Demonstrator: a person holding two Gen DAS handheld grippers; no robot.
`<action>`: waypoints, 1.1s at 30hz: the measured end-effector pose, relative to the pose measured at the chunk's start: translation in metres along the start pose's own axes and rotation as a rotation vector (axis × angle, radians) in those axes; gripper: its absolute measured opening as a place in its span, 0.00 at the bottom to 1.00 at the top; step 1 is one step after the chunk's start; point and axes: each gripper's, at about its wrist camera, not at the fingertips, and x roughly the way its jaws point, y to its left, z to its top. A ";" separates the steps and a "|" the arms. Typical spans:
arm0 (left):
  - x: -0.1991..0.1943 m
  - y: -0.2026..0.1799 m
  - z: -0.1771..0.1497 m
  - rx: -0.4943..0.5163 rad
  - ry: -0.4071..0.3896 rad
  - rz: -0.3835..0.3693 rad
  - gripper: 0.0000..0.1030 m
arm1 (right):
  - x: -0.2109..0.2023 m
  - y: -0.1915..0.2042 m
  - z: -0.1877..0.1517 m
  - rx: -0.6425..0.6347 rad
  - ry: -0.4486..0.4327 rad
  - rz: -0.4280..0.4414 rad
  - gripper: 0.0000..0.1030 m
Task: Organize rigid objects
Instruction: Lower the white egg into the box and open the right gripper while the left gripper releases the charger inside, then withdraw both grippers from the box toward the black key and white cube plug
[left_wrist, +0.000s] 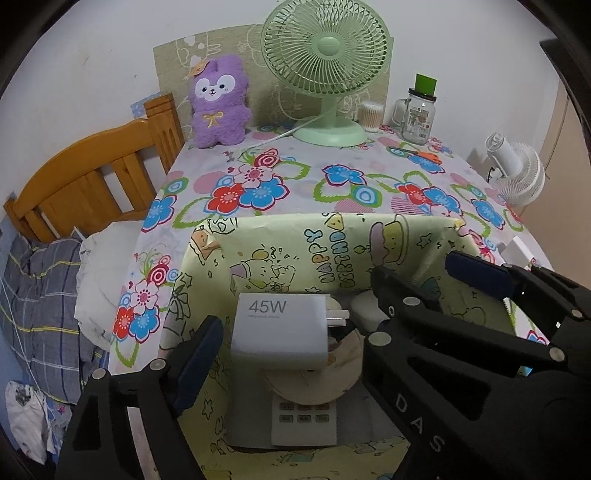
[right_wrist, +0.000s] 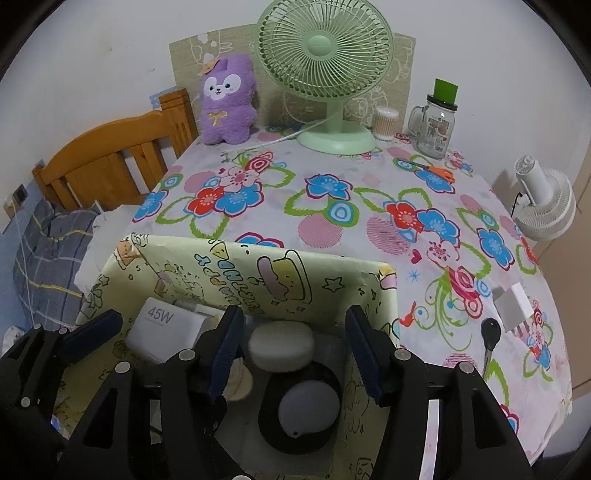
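Observation:
A box lined with yellow birthday paper (left_wrist: 332, 236) (right_wrist: 258, 266) stands at the table's near edge. Inside lie a white 45W charger (left_wrist: 280, 328) (right_wrist: 162, 328), a wooden disc (left_wrist: 325, 380), a white remote (left_wrist: 304, 421), a white oval case (right_wrist: 280, 345) and a black ring holding a grey ball (right_wrist: 308, 410). My left gripper (left_wrist: 291, 354) is open over the box, its fingers either side of the charger without holding it. My right gripper (right_wrist: 293, 354) is open and empty over the oval case. On the cloth to the right lie a small white plug (right_wrist: 513, 306) and a black key (right_wrist: 489, 338).
A green desk fan (right_wrist: 325, 74), a purple plush (right_wrist: 227, 99), a cotton-swab tub (right_wrist: 386, 123) and a glass jar (right_wrist: 436, 125) stand at the back. Orange scissors (right_wrist: 437, 171) lie near the jar. A white fan (right_wrist: 546, 203) hangs off the right edge. A wooden bed (left_wrist: 92, 177) is on the left.

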 end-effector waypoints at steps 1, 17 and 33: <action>-0.002 -0.001 0.000 0.001 -0.003 -0.003 0.85 | -0.002 0.000 0.000 0.002 0.000 0.003 0.60; -0.038 -0.024 -0.002 0.039 -0.078 -0.040 0.90 | -0.049 -0.017 -0.010 0.037 -0.084 -0.020 0.78; -0.057 -0.057 -0.001 0.083 -0.123 -0.045 0.94 | -0.079 -0.048 -0.016 0.071 -0.131 -0.062 0.84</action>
